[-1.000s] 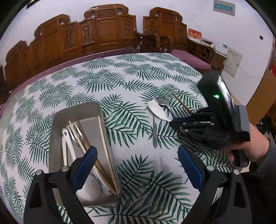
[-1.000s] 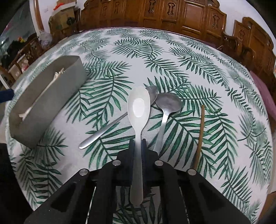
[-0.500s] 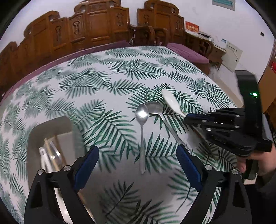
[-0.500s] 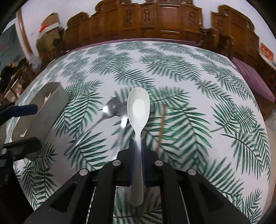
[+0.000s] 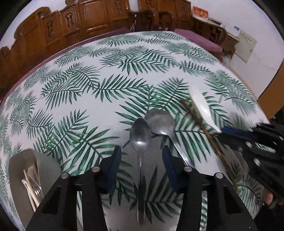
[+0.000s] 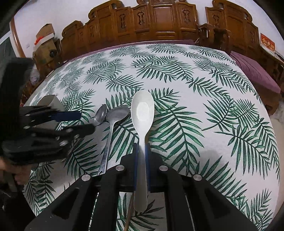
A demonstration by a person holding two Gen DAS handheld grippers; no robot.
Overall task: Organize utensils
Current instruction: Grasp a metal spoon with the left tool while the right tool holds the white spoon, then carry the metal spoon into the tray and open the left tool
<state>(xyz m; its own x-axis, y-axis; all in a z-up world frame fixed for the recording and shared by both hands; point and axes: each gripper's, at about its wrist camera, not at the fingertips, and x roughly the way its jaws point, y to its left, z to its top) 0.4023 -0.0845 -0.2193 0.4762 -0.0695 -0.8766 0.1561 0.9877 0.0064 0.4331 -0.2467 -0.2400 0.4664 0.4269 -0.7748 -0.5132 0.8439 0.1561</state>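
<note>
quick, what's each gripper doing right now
Left gripper: open, empty, straddling the small metal spoon.
Right gripper: shut on the white spoon.

I saw gold characters on a red sign (image 5: 200, 12) against the wall, but I could not read them.

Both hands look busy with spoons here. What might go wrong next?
The left gripper straddles the small metal spoon, whose bowl touches the larger metal spoon, so closing may nudge that one. The right gripper pinches only the white spoon's thin handle, so it could tilt or slip. Both grippers sit close together and might bump on the way to the gray tray.
</note>
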